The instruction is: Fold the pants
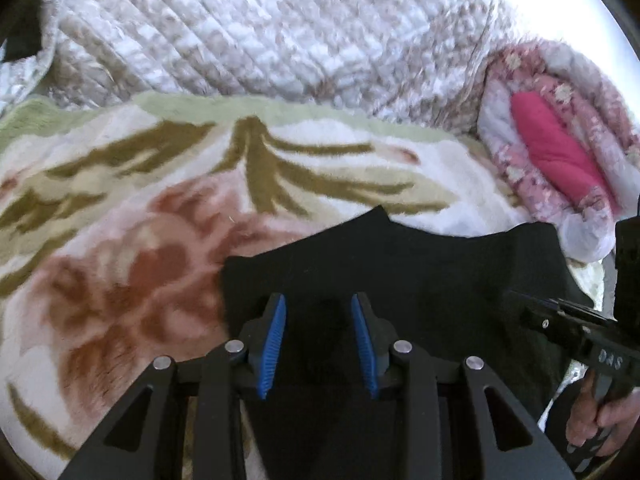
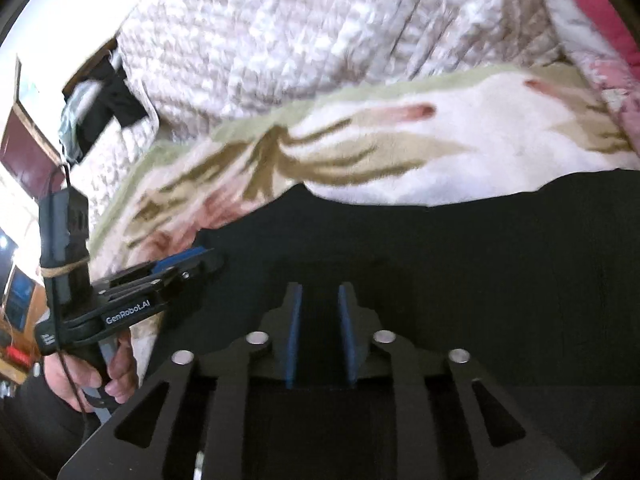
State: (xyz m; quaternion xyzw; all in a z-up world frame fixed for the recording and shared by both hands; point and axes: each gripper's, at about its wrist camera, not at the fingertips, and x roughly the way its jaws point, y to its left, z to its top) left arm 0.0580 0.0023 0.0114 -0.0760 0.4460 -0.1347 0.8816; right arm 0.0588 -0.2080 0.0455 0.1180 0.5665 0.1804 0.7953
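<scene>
Black pants lie on a floral fleece blanket; they also fill the lower right wrist view. My left gripper is open, its blue pads apart, just above the pants' left part with nothing between the pads. My right gripper is open over the middle of the pants, also empty. The right gripper shows at the right edge of the left wrist view. The left gripper shows at the left of the right wrist view, over the pants' left edge.
A white quilted cover lies beyond the blanket. A rolled pink floral quilt sits at the right. A dark cloth and wooden furniture are off the bed's left side.
</scene>
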